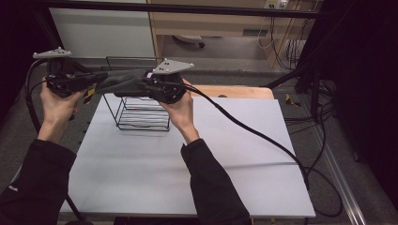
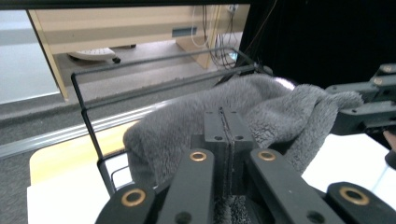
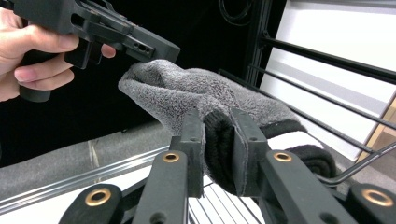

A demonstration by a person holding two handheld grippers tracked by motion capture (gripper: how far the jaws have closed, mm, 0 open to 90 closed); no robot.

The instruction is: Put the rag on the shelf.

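Observation:
A fuzzy grey sock hangs stretched between my two grippers, above a black wire rack on the white table. My left gripper comes in from the left, and its jaws are pressed together on one end of the sock. From the right, my right gripper pinches the thick dark-lined cuff between its jaws. In the right gripper view the sock runs away to the left gripper's tip. The right gripper holds the far end in the left gripper view.
The rack's top rails run just behind and below the sock. A wooden board pokes out behind the table's white top. A black cable trails from the right gripper across the table's right side. A wooden cabinet stands behind.

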